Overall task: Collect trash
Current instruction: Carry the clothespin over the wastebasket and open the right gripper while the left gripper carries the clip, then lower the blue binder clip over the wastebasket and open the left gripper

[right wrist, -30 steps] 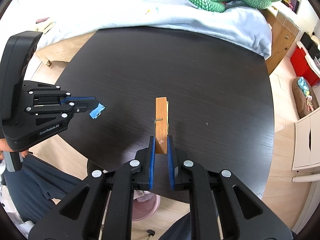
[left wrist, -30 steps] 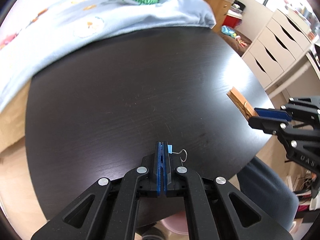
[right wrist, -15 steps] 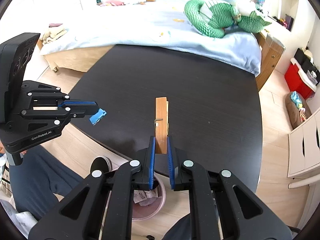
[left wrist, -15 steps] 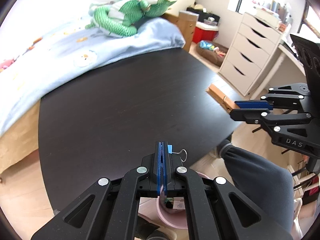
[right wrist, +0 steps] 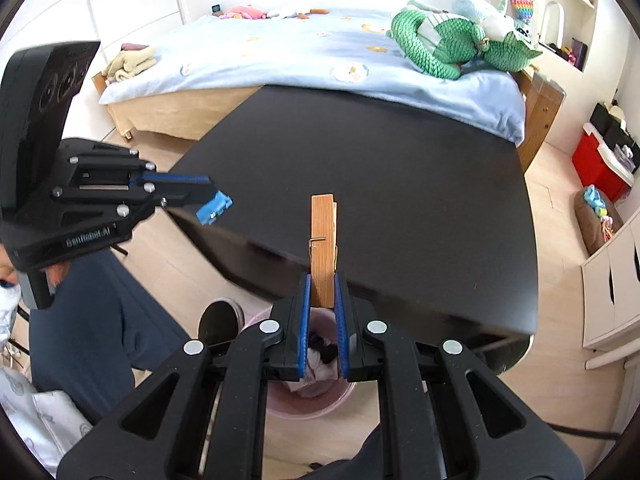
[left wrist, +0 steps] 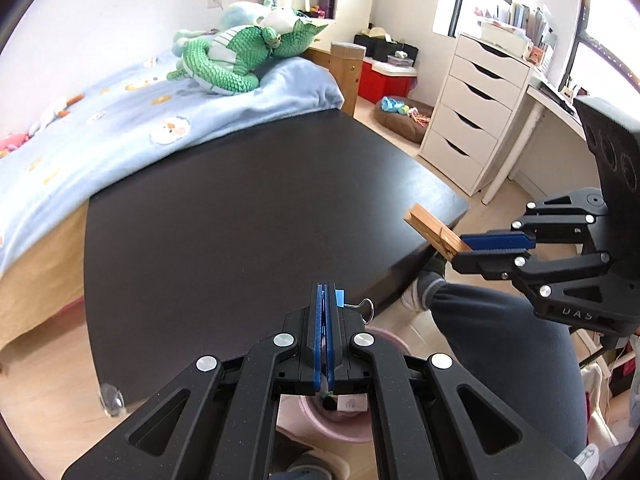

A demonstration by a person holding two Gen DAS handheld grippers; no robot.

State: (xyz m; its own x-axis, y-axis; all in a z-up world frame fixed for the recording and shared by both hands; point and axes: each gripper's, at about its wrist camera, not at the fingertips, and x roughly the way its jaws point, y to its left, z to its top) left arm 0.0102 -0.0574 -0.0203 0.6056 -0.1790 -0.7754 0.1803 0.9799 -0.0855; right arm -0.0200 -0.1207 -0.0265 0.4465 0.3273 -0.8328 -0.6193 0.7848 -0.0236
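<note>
Bare dark table (left wrist: 240, 216) beside bed w/ blue blanket (left wrist: 120, 136); wood floor (right wrist: 560, 184).

One clothespin (right wrist: 323, 240), one binder clip (right wrist: 214, 209) (blue), one bin (right wrist: 312, 394), two grippers

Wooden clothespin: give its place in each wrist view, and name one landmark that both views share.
Left wrist view: the wooden clothespin is at right of centre, sticking leftward out of the right gripper, over the dark table's right edge.
Right wrist view: the clothespin stands upright at centre, clamped in the right gripper's jaws, in front of the table.
Shared landmark: the green plush dragon on the bed.
</note>
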